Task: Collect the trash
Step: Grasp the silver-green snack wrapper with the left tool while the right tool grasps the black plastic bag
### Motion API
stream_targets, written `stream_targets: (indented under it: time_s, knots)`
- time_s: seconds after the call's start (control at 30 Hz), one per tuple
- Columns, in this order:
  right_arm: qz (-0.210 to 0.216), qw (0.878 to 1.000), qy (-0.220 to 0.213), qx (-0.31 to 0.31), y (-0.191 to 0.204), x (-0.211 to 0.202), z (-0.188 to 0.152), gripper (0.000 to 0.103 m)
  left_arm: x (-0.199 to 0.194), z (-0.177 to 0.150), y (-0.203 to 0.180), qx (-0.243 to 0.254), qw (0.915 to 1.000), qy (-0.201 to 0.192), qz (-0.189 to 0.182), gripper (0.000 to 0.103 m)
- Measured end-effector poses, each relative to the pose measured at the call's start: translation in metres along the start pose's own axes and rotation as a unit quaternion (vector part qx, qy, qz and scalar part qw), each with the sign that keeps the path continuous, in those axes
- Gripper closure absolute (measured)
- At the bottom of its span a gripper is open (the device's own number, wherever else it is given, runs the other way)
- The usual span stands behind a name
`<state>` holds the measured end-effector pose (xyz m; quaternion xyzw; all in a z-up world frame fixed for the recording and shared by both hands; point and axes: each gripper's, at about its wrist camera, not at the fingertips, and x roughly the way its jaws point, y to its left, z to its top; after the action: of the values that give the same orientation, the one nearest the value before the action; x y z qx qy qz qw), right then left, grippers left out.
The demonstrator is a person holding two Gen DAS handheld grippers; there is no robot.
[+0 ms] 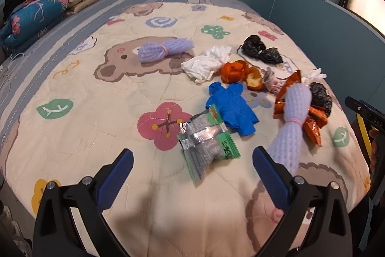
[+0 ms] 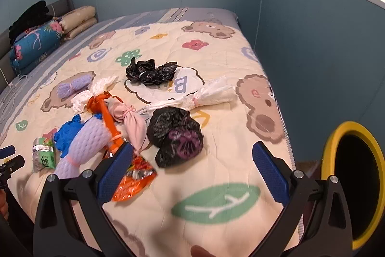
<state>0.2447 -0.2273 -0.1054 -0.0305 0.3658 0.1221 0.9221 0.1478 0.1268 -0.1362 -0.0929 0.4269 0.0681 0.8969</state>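
Nothing is picked yet: both the left claw [image 1: 192,160] and right claw [image 2: 192,155] hang apart over the bed's [image 1: 96,136] trash, black bag [image 2: 175,136] nearest (yellow-rimmed bin [image 2: 346,136] beside), so close on it next.

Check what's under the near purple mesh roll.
The purple mesh roll lies across an orange wrapper and blue glove. Anything else under its covered middle is hidden.

The quilt [image 1: 96,136] is matt stitched cloth; the snack wrapper [image 1: 207,141] is shiny crinkled foil; the black bag [image 2: 175,134] is glossy wrinkled plastic; the gripper pads [image 2: 115,172] are ribbed blue.
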Motion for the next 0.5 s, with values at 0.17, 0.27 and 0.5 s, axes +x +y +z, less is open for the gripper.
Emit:
stream_targets:
  time_s: [0.17, 0.27, 0.5]
  knots:
    - [0.017, 0.999, 0.030, -0.009, 0.005, 0.032, 0.014, 0.008, 0.028, 0.010, 0.004, -0.015, 0.9993, 0.035, -0.008, 0.007]
    - [0.015, 0.998, 0.052, -0.012, 0.008, 0.054, 0.018, 0.008, 0.040, 0.017, 0.007, -0.019, 0.9989, 0.042, -0.004, 0.007]
    - [0.015, 0.996, 0.084, -0.008, 0.012, 0.085, 0.015, 0.008, 0.060, 0.020, 0.006, -0.018, 0.9982, 0.054, -0.014, 0.019]
